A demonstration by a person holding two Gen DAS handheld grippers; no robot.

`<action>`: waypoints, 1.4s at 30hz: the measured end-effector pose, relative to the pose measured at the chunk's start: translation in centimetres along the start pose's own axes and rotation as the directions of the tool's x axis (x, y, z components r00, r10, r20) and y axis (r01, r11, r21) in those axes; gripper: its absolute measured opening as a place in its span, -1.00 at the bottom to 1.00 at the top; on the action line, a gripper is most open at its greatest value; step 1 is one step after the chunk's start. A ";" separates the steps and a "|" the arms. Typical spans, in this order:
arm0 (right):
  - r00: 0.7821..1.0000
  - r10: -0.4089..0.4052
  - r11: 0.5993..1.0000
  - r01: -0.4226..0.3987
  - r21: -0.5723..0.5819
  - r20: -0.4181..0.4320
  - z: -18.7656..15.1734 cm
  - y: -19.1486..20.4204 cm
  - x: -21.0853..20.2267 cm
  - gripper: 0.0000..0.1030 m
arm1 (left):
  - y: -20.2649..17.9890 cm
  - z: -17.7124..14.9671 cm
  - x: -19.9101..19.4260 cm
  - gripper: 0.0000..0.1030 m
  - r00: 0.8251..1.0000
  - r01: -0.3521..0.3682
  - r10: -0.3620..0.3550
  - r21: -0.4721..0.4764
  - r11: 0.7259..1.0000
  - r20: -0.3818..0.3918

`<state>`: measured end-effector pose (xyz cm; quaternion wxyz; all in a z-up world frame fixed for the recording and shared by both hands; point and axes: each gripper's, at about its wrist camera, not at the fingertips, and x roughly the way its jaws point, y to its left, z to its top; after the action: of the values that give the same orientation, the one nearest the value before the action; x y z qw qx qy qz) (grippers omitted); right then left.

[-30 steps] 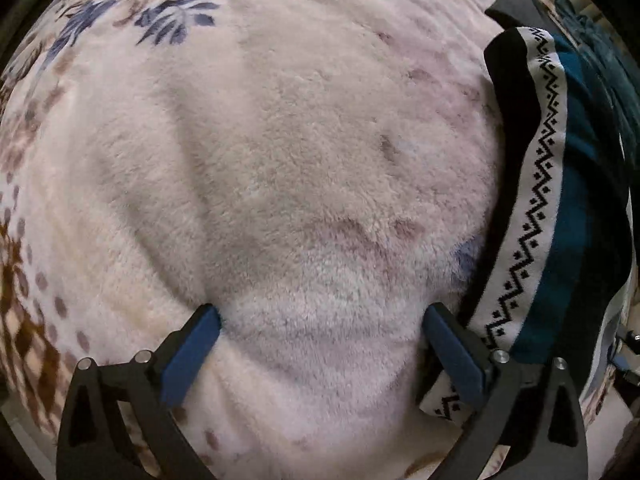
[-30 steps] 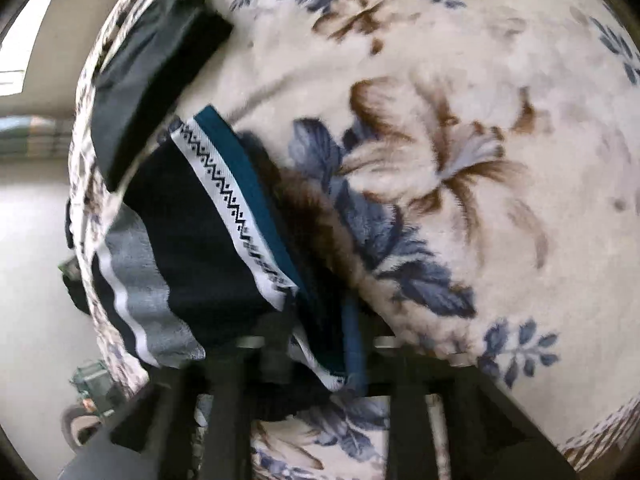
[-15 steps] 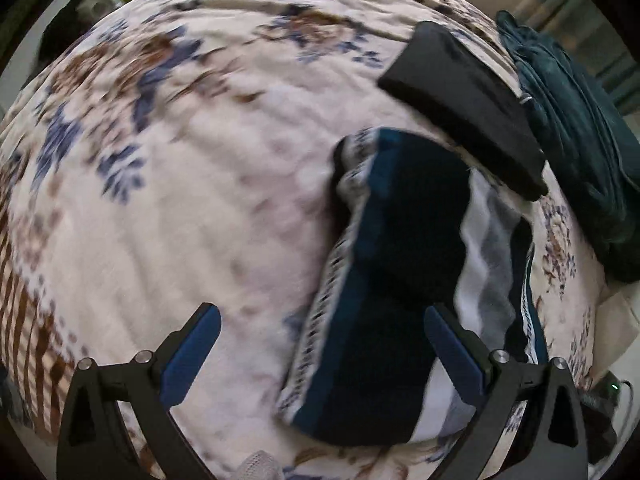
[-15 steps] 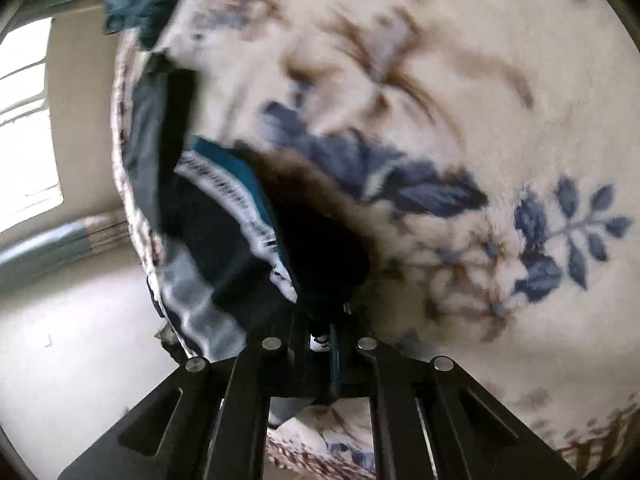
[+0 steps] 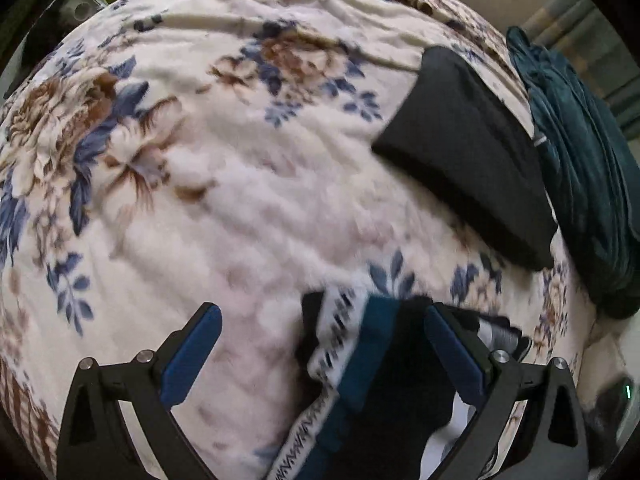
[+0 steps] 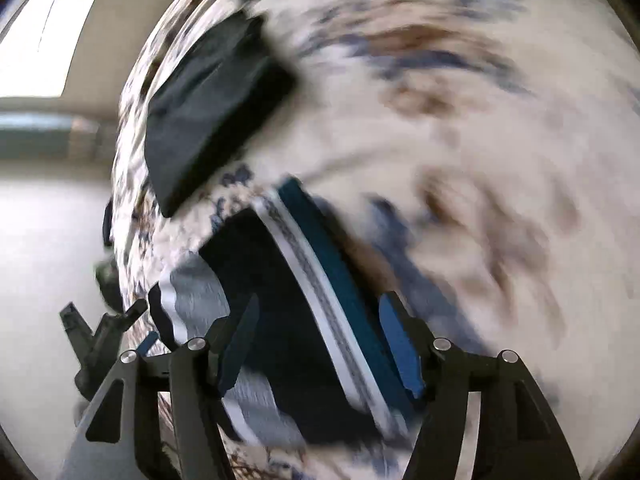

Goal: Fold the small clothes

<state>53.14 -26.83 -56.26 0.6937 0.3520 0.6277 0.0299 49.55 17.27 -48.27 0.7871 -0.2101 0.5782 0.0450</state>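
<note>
A folded patterned garment (image 5: 376,360), black with a teal stripe, a white zigzag band and grey stripes, lies on the floral blanket (image 5: 240,208). My left gripper (image 5: 320,318) hovers open above its near end, and its blue pads touch nothing. In the blurred right wrist view the same garment (image 6: 276,276) lies flat under my right gripper (image 6: 320,302). The right jaws are opening. The cloth shows between them, but the pads do not press on it.
A folded black garment (image 5: 460,152) (image 6: 212,120) lies just beyond the patterned one. A heap of dark teal clothes (image 5: 580,160) sits at the bed's right side. The bed's edge and pale floor (image 6: 48,240) are at the left of the right wrist view.
The left gripper drew back and up from the blanket, so more of the bed shows. The right gripper, shut on the garment's edge half a second ago, now has its jaws apart.
</note>
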 end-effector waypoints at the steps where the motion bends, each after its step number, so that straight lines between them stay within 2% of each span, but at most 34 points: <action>1: 1.000 -0.003 0.999 0.003 -0.033 -0.014 1.7 0.8 1.6 0.27 | 0.3 0.1 -0.2 1.00 1.000 -0.004 0.004 -0.004 1.000 0.007; 4: 0.996 -0.013 0.997 0.006 -0.082 -0.088 5.5 2.3 6.3 0.27 | 1.7 0.2 -0.5 1.00 1.000 -0.002 0.003 -0.030 1.000 0.005; 5: 0.995 0.000 0.996 -0.010 -0.091 -0.103 6.0 2.6 6.8 0.03 | 2.0 0.1 -0.4 1.00 1.000 0.000 0.000 -0.034 0.999 -0.003; 6: 0.995 0.012 0.994 -0.022 -0.108 -0.096 6.2 3.0 7.0 -0.79 | 2.4 -0.1 -0.4 1.00 1.000 -0.004 0.003 -0.037 0.999 -0.011; 7: 0.997 -0.015 0.989 0.005 -0.145 -0.074 6.5 3.8 7.0 -0.92 | 2.7 -0.2 -0.2 1.00 1.000 0.003 -0.004 -0.038 0.999 -0.017; 10: 0.999 -0.023 0.979 0.030 -0.201 0.039 6.1 5.5 5.1 -0.93 | 3.1 -0.7 0.2 0.92 0.999 0.039 -0.040 -0.033 0.999 -0.037; 12: 0.993 -0.027 0.984 0.046 -0.172 0.111 6.5 5.6 3.4 -0.93 | 3.4 -1.0 0.6 0.88 0.996 0.073 -0.075 -0.044 0.996 -0.051; 13: 0.993 -0.031 0.986 0.050 -0.160 0.118 6.8 5.5 3.1 -0.93 | 3.6 -1.1 1.0 0.81 0.994 0.089 -0.092 -0.056 0.994 -0.056; 14: 0.991 -0.047 0.986 0.066 -0.154 0.124 7.1 5.3 2.9 -0.93 | 3.9 -1.1 1.5 0.56 0.990 0.122 -0.127 -0.077 0.989 -0.061; 15: 0.991 -0.058 0.985 0.076 -0.155 0.117 7.4 5.2 3.3 -0.93 | 4.2 -1.0 2.3 0.10 0.984 0.156 -0.164 -0.103 0.982 -0.070; 16: 0.993 -0.076 0.986 0.089 -0.144 0.093 7.6 4.9 3.9 -0.93 | 4.5 -0.9 3.5 -0.20 0.974 0.196 -0.208 -0.135 0.971 -0.084; 17: 0.994 -0.093 0.986 0.101 -0.132 0.059 7.8 4.7 4.7 -0.93 | 4.6 -0.7 4.5 -0.63 0.962 0.236 -0.253 -0.156 0.959 -0.101; 19: 0.994 -0.105 0.988 0.102 -0.120 -0.016 7.8 4.6 6.2 -0.92 | 4.2 -0.2 6.3 -0.68 0.941 0.290 -0.314 -0.175 0.941 -0.125; 20: 0.994 -0.108 0.988 0.104 -0.112 -0.025 7.6 4.5 6.3 -0.90 | 3.8 0.2 6.6 -0.91 0.936 0.310 -0.330 -0.160 0.937 -0.124; 23: 0.994 -0.108 0.990 0.104 -0.091 -0.036 7.0 4.4 5.5 -0.88 | 2.6 1.8 7.0 -0.96 0.948 0.283 -0.290 -0.070 0.957 -0.133; 24: 0.992 -0.117 0.990 0.113 -0.085 -0.042 6.8 4.5 5.4 -0.76 | 2.8 2.3 7.0 -0.93 0.946 0.280 -0.290 -0.082 0.956 -0.146; 25: 0.990 -0.128 0.989 0.124 -0.079 -0.053 6.6 4.6 5.2 -0.68 | 3.5 2.9 7.1 -0.92 0.933 0.295 -0.316 -0.136 0.946 -0.173; 26: 0.990 -0.129 0.989 0.124 -0.075 -0.057 6.4 4.7 4.9 -0.47 | 4.5 3.3 7.5 -0.89 0.907 0.323 -0.366 -0.212 0.922 -0.209; 27: 0.990 -0.130 0.990 0.126 -0.070 -0.057 6.3 4.8 4.6 -0.28 | 5.2 3.4 7.8 -0.76 0.888 0.329 -0.394 -0.269 0.905 -0.239; 28: 0.990 -0.134 0.989 0.130 -0.066 -0.053 6.1 5.0 4.3 -0.26 | 6.0 3.4 8.1 -0.67 0.863 0.319 -0.416 -0.330 0.888 -0.286; 30: 0.989 -0.140 0.988 0.137 -0.070 -0.048 5.9 5.5 3.9 -0.26 | 6.4 3.2 8.4 -0.19 0.829 0.312 -0.441 -0.369 0.875 -0.344; 31: 0.987 -0.151 0.987 0.148 -0.070 -0.046 5.8 5.6 3.7 -0.26 | 6.5 2.9 8.7 -0.14 0.806 0.302 -0.452 -0.390 0.870 -0.384; 33: 0.987 -0.157 0.987 0.155 -0.053 -0.039 5.5 5.6 3.5 -0.25 | 6.3 2.3 9.7 -0.12 0.740 0.298 -0.498 -0.444 0.845 -0.451; 34: 0.987 -0.153 0.988 0.151 -0.038 -0.040 5.4 5.4 3.4 -0.25 | 6.5 2.2 10.2 -0.12 0.724 0.281 -0.511 -0.479 0.832 -0.463; 35: 0.988 -0.147 0.989 0.146 -0.015 -0.043 5.3 5.1 3.3 -0.25 | 6.5 2.3 10.3 -0.13 0.724 0.275 -0.515 -0.493 0.825 -0.458; 37: 0.991 -0.127 0.992 0.128 0.015 -0.046 5.0 4.6 3.1 -0.25 | 6.2 2.9 10.1 -0.13 0.740 0.319 -0.543 -0.504 0.803 -0.397; 38: 0.992 -0.122 0.992 0.123 0.026 -0.044 4.8 4.2 2.9 -0.25 | 5.9 3.3 9.8 -0.13 0.751 0.343 -0.548 -0.492 0.800 -0.368; 39: 0.992 -0.119 0.992 0.120 0.031 -0.043 4.7 3.9 2.7 -0.21 | 5.3 4.0 9.1 -0.12 0.775 0.366 -0.533 -0.447 0.816 -0.339; 40: 0.992 -0.117 0.992 0.118 0.031 -0.044 4.5 3.4 2.4 -0.10 | 5.0 4.4 8.4 -0.12 0.793 0.379 -0.521 -0.414 0.828 -0.315; 41: 0.993 -0.110 0.993 0.111 0.028 -0.044 4.3 2.8 2.0 0.28 | 4.7 4.7 7.4 -0.12 0.815 0.399 -0.510 -0.372 0.838 -0.275; 42: 0.995 -0.093 0.995 0.094 0.019 -0.046 4.0 2.2 1.7 0.60 | 4.5 4.8 6.3 0.00 0.831 0.414 -0.502 -0.337 0.846 -0.240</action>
<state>57.90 -26.15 -56.74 0.6761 0.3290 0.6592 -0.0012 54.51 22.08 -54.20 0.6342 -0.4536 0.6176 -0.1028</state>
